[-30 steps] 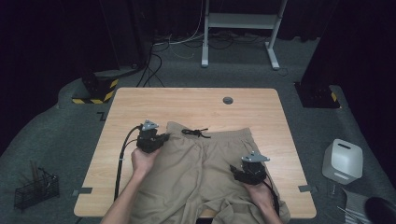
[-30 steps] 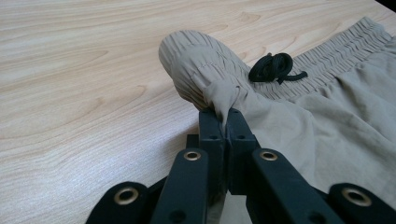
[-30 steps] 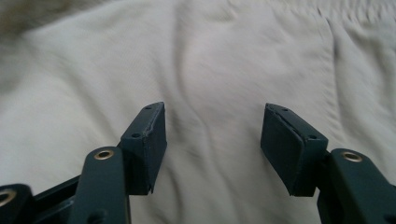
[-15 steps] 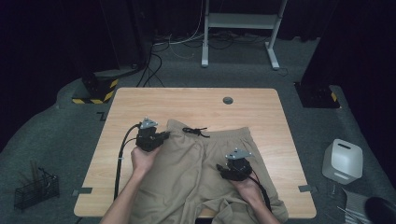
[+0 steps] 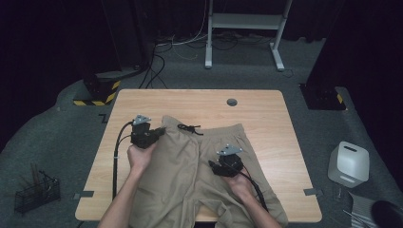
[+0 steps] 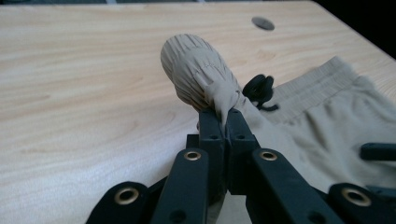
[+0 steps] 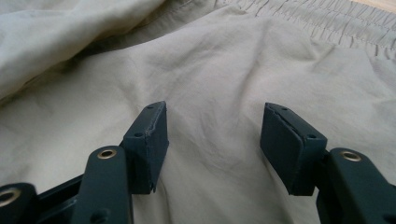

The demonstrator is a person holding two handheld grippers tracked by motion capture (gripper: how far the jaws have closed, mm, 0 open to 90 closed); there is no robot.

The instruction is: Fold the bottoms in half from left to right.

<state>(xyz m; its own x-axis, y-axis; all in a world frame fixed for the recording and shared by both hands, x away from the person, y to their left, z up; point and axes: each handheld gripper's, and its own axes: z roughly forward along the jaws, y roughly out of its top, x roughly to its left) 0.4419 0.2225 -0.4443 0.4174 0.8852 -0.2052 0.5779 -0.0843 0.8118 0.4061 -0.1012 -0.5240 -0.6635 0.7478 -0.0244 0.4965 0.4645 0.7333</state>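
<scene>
Beige shorts (image 5: 190, 175) with a black drawstring (image 5: 189, 128) lie spread on the wooden table (image 5: 256, 109). My left gripper (image 5: 159, 132) is shut on the left end of the waistband (image 6: 201, 77), which bunches up past the jaws above the tabletop. The drawstring knot (image 6: 259, 88) lies just beyond it. My right gripper (image 5: 214, 166) hovers over the middle of the shorts, open, with bare beige fabric (image 7: 215, 93) showing between its fingertips (image 7: 149, 140).
A round grommet hole (image 5: 232, 102) sits near the table's far edge. On the floor are a white box (image 5: 349, 164) at the right, a wire basket (image 5: 35, 192) at the left, cables and a desk frame (image 5: 247, 28) beyond the table.
My right gripper has slid left across the shorts, from the right leg toward the middle. The left gripper stays shut on the waistband and has shifted only slightly.
</scene>
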